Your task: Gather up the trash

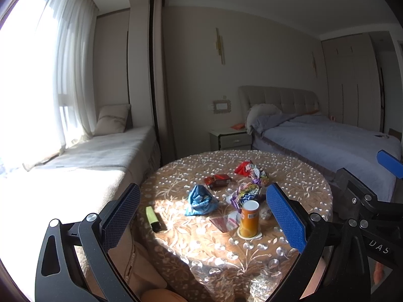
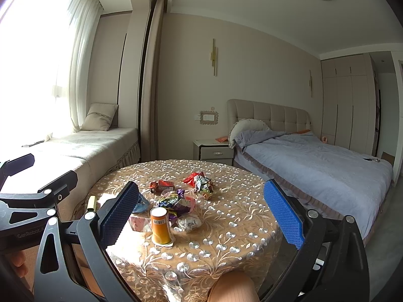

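A round table (image 1: pixel 289 183) with a floral cloth holds the trash. An orange can (image 1: pixel 249 219) stands upright near the front. Behind it lie a crumpled blue bag (image 1: pixel 200 201), a red box (image 1: pixel 219 180), colourful wrappers (image 1: pixel 245 193), a red and patterned wrapper pile (image 1: pixel 252 170) and a green lighter (image 1: pixel 154 218). My left gripper (image 1: pixel 201 216) is open and empty, above the table's near side. My right gripper (image 2: pixel 201 214) is open and empty, with the can (image 2: pixel 160 226) between its fingers in view. The right gripper also shows at the right of the left wrist view (image 1: pixel 365 196).
A bed with grey bedding (image 2: pixel 314 161) stands right of the table. A nightstand (image 2: pixel 214 151) is behind it. A window seat with a cushion (image 2: pixel 83 146) runs along the left under a bright window. A knee (image 2: pixel 233 288) shows below the table edge.
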